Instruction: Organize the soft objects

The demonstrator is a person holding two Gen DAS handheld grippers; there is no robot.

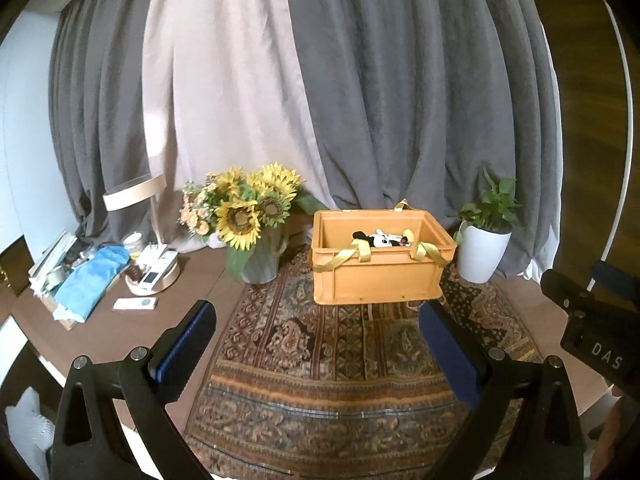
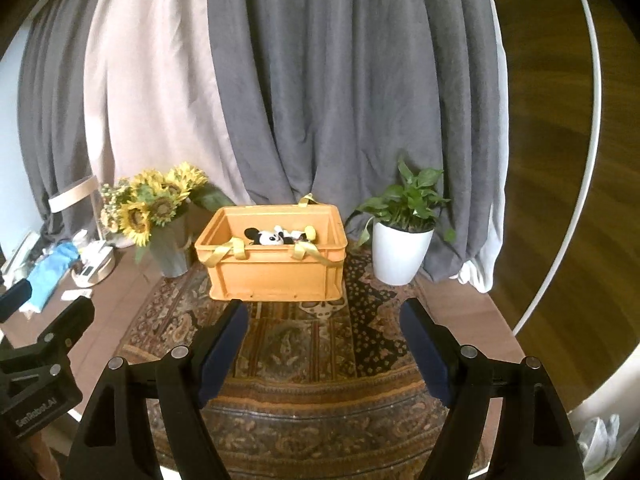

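the left hand-held gripper (image 1: 318, 326) with black fingers and blue pads stands wide with nothing between its jaws, and the right hand-held gripper (image 2: 322, 326) is spread wide and empty too, both over the patterned brown woven rug (image 2: 304, 348). farther back on the rug sits the orange plastic crate (image 2: 276, 274) with yellow ribbon handles, and a black-and-white plush toy (image 2: 269, 237) lies inside it. a sunflower bouquet in a grey vase (image 2: 160, 208) stands left of the crate, a green plant in a white pot (image 2: 400, 248) right, grey and beige curtains (image 2: 320, 80) behind.
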